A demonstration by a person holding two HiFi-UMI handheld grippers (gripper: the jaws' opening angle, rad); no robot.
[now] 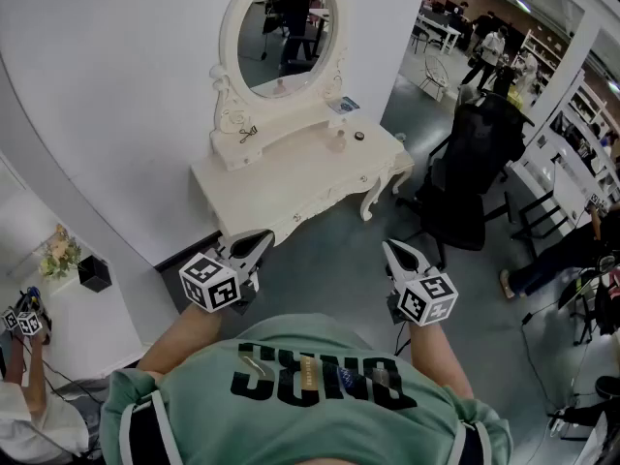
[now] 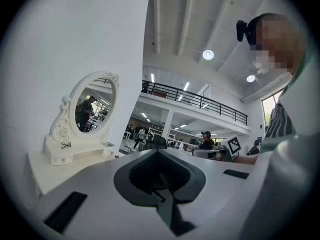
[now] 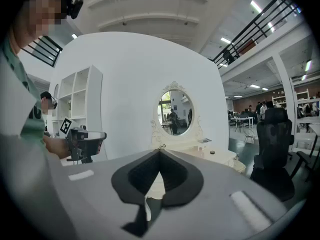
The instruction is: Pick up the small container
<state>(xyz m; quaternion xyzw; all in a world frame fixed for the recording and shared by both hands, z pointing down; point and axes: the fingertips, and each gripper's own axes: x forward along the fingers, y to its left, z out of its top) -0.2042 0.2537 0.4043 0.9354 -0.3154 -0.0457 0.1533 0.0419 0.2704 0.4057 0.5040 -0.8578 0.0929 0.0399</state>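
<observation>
I held two grippers in front of my body: the left gripper (image 1: 262, 237) and the right gripper (image 1: 390, 248), each with its jaws fully closed on nothing. Ahead stood one white table (image 1: 291, 170) carrying one oval mirror (image 1: 284, 32). One small container (image 1: 359, 136), dark and round, sat on the table's right part, near one pale bottle (image 1: 338, 142) and well apart from both grippers. One black chair (image 1: 478, 155) stood to the right of the table.

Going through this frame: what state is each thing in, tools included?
Left tool: shut, empty.
Right tool: shut, empty.
Small dark round container: on the white dressing table, untouched.
Small pale bottle: upright on that table.
Black office chair: unoccupied.
</observation>
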